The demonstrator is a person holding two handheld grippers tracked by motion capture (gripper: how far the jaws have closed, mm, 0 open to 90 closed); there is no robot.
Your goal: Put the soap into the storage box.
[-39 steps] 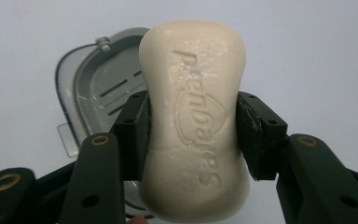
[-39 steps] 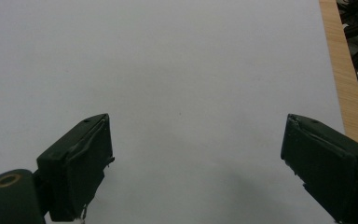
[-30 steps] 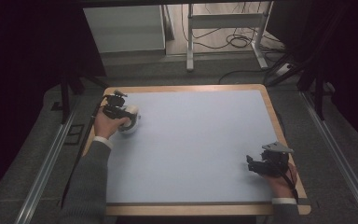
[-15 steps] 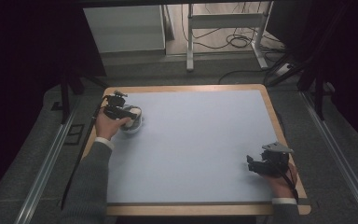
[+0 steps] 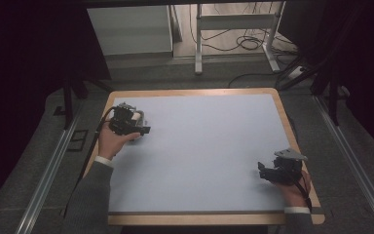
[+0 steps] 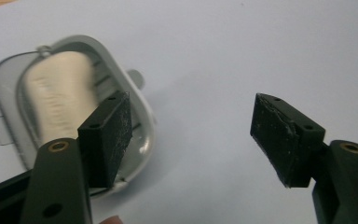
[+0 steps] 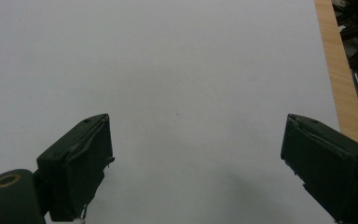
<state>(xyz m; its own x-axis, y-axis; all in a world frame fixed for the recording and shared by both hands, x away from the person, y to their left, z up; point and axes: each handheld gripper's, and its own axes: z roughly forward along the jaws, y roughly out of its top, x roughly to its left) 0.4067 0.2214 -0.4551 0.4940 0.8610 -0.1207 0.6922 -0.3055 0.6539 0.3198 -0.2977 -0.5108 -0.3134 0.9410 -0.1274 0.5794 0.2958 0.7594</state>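
Left gripper (image 5: 143, 130) now farther in, jaws beside grey dish (image 6: 121, 93).

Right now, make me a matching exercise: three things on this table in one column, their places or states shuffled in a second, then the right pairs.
Things:
1. left gripper
2. right gripper
3. grey dish with a pale block

Places or states:
A. lies on the mat, partly behind one jaw
B. open over bare mat near the wooden edge
C. open, jaws beside the dish

Pairs: 1-C, 2-B, 3-A
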